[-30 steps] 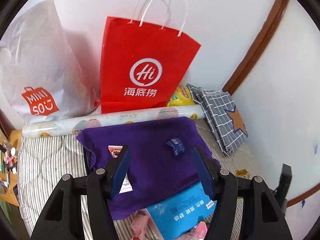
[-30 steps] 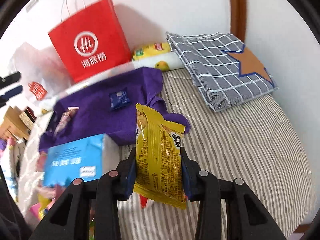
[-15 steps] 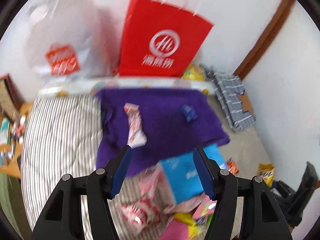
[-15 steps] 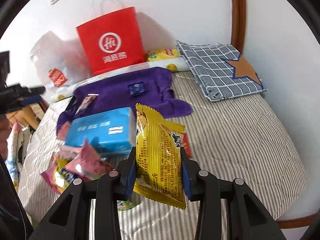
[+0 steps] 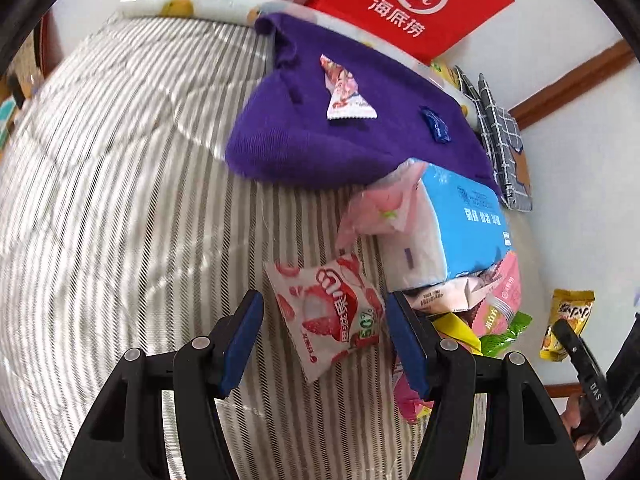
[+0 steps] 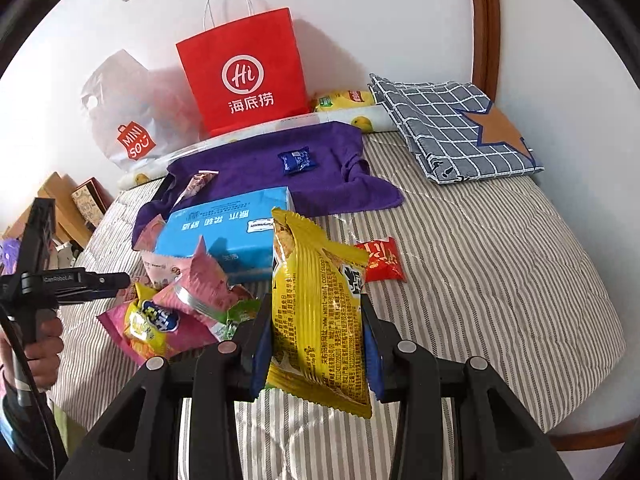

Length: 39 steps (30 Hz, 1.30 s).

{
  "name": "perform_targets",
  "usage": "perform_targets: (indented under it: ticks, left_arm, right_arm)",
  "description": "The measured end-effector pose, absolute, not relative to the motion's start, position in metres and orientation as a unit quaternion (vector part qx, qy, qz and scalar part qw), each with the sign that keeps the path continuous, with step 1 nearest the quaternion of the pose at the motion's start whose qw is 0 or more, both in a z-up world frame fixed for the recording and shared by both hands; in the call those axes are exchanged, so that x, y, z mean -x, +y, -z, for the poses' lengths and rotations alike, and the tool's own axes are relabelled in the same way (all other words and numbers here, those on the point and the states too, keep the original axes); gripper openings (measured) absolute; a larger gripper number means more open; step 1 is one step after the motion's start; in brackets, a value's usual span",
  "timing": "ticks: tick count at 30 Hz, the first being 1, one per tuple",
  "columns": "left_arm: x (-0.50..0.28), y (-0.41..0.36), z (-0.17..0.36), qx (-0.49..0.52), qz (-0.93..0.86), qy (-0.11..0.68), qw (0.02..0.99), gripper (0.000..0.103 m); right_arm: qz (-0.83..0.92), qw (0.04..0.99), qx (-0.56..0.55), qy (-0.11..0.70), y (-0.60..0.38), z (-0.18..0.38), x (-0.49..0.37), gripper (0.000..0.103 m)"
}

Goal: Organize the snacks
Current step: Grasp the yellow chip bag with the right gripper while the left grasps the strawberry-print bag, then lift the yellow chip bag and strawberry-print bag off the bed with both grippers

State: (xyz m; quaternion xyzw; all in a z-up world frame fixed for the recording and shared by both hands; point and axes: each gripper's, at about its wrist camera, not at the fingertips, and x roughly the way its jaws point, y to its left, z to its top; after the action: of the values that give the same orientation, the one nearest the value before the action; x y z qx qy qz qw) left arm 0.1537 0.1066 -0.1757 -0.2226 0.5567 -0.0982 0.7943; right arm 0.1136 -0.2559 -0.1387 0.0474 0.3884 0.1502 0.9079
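My left gripper [image 5: 322,328] is open and points down at the striped bedcover [image 5: 120,208]. A red-and-white strawberry snack packet [image 5: 332,312] lies between its blue pads [image 5: 244,332], which do not press on it. My right gripper [image 6: 316,340] is shut on a yellow snack packet [image 6: 320,308], held upright above the bed. A pile of pink, yellow and green snack packets [image 6: 172,316] lies left of it, against a blue tissue pack [image 6: 224,232]. The left gripper [image 6: 80,280] shows at the pile's left edge.
A purple cloth [image 6: 280,160] behind the tissue pack carries a small blue packet [image 6: 296,160] and a pink-white candy packet [image 5: 344,92]. A small red packet [image 6: 380,260] lies on the stripes. A red paper bag [image 6: 244,76], white plastic bag [image 6: 124,120] and folded checked cloth [image 6: 452,128] line the wall.
My left gripper has dropped and tilted down from over the purple cloth to the strawberry packet at the pile's edge. My right gripper has drawn back with the yellow packet still in it.
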Motion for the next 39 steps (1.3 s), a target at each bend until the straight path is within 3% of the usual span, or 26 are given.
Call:
perform_targets:
  ticks: [12,14,17,23,28,33,39]
  left_arm:
    - [-0.157,0.068,0.181,0.147,0.067,0.553,0.818,0.062]
    - [-0.156,0.064,0.183,0.116,0.055,0.545,0.829,0.049]
    - [-0.155,0.068,0.184,0.113,0.061,0.540,0.832,0.044]
    - [-0.138,0.101,0.177,0.107,0.021,0.529,0.841,0.045]
    - [-0.130,0.119,0.182,0.143,0.020,0.518,0.843,0.055]
    - [-0.121,0.099,0.186,0.085,-0.013,0.478,0.874,0.046]
    - [-0.116,0.096,0.190,0.071,-0.028,0.446,0.892,0.046]
  right_arm:
    - [-0.143,0.908,-0.062,0.389,-0.271,0.141,-0.101,0.036]
    - [-0.143,0.907,-0.067,0.390,-0.273,0.143,-0.102,0.036]
    - [-0.144,0.905,-0.073,0.394,-0.276,0.149,-0.103,0.036]
    - [-0.134,0.906,-0.060,0.396,-0.276,0.166,-0.110,0.036]
    - [-0.151,0.902,-0.069,0.399,-0.275,0.184,-0.122,0.036]
    - [-0.172,0.906,-0.061,0.382,-0.267,0.191,-0.138,0.036]
    - [-0.179,0.911,-0.049,0.367,-0.260,0.203,-0.157,0.036]
